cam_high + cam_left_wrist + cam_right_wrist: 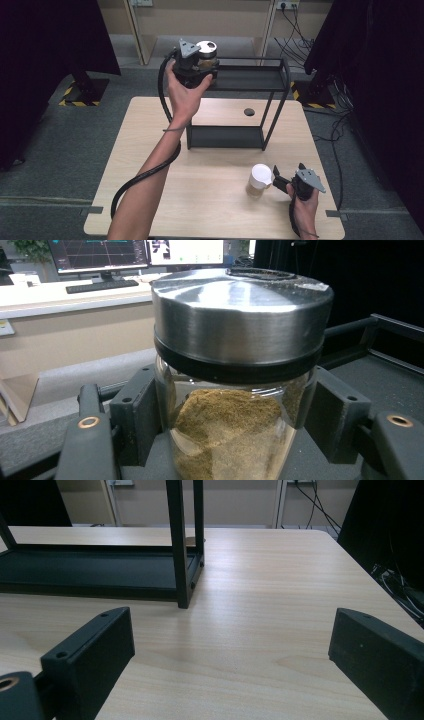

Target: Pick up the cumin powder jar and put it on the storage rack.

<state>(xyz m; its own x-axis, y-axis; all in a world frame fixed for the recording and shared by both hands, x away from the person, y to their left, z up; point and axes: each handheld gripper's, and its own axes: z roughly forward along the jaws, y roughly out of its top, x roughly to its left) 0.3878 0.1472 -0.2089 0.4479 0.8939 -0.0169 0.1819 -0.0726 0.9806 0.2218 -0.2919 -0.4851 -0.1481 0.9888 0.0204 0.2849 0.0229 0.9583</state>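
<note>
- We hold the glass jar with the brushed-metal lid and brown powder inside [235, 390] in the left gripper [200, 67], whose fingers [137, 415] press on the glass from both sides, just under the lid.
- Gripping below the lid keeps the jar upright, and the lid's rim would likely stop it slipping down.
- The jar sits at the left end of the top shelf of the black metal two-tier rack [250, 80]; we cannot tell whether its base rests on the shelf or hangs just above it.
- Our reading is that the jar is being placed on that shelf, so the next step would be to loosen the grip once the base is seated.
- The right gripper [281, 181] waits in front of the rack, low over the pale wooden counter [200, 200], with its fingers [90, 655] spread wide and nothing between them.
- A second jar with a white lid [260, 180] stands on the counter in front of the rack, just beside the right gripper, which probably takes it next.
</note>
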